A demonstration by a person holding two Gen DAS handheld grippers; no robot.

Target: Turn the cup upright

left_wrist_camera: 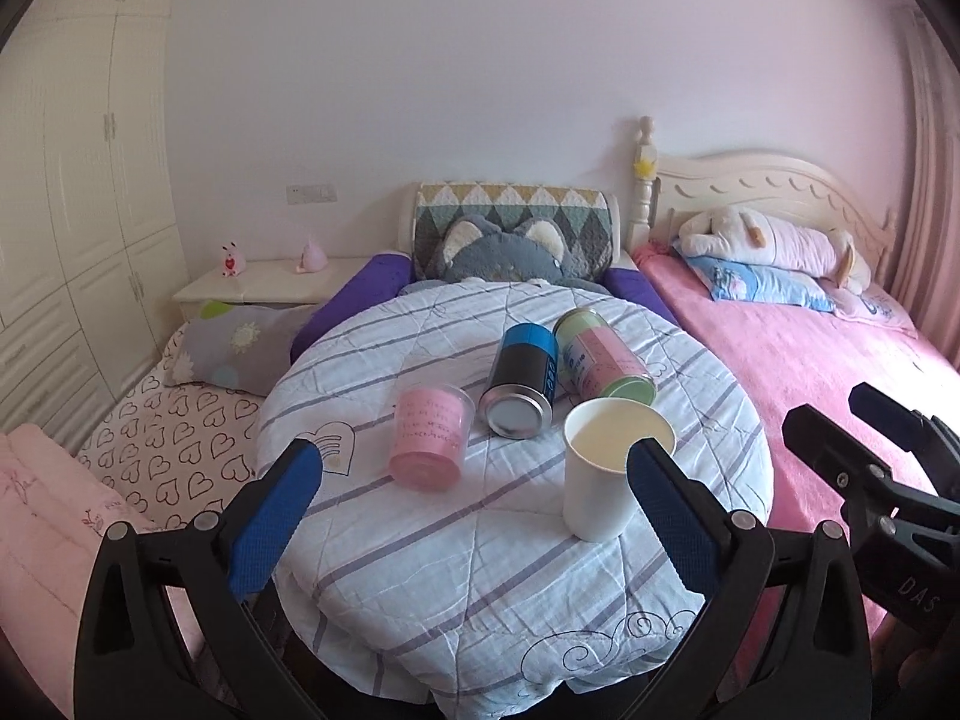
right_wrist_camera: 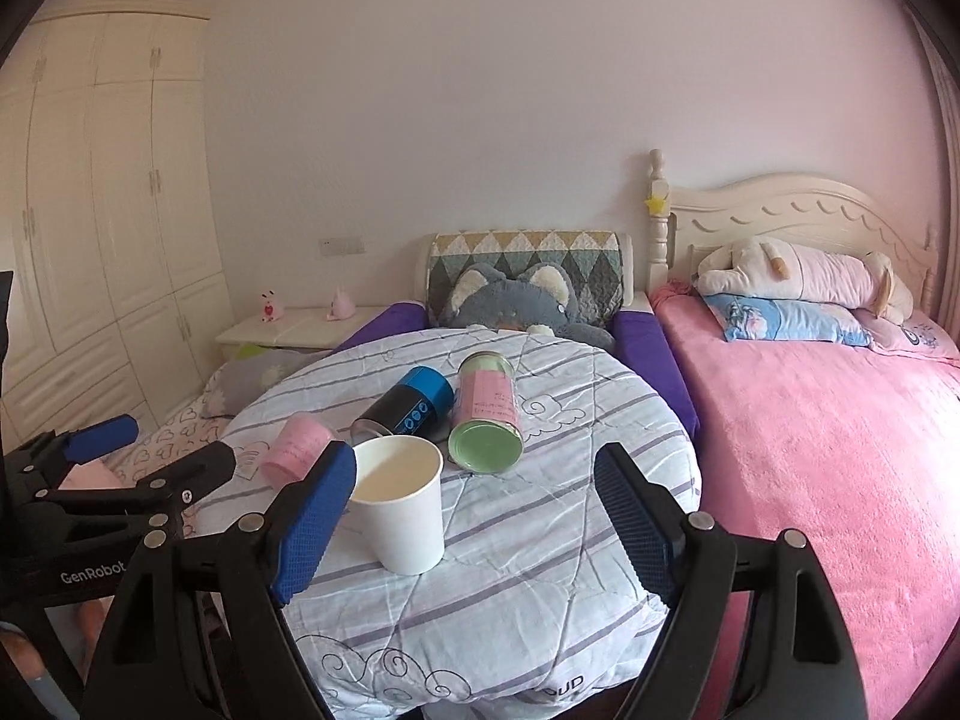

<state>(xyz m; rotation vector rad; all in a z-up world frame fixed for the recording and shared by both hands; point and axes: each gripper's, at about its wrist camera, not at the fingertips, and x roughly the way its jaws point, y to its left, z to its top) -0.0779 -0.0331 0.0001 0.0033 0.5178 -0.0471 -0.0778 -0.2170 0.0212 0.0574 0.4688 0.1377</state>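
On the striped quilted table (right_wrist_camera: 510, 600), white cup (right_wrist_camera: 403, 507) upright; both grippers' fingers (left_wrist_camera: 273, 516) spread, empty.

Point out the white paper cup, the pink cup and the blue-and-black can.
white paper cup (left_wrist_camera: 594, 492), left wrist view, outer wall.
pink cup (left_wrist_camera: 427, 432), left wrist view, side wall.
blue-and-black can (right_wrist_camera: 414, 399), right wrist view, side.

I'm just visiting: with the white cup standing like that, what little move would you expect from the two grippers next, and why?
Probably a small pull back of both. The white paper cup already stands upright, mouth up, on the striped tablecloth, and neither the left gripper nor the right gripper holds it; both are open. The right gripper's left finger is close beside the cup, so easing straight back seems safest.
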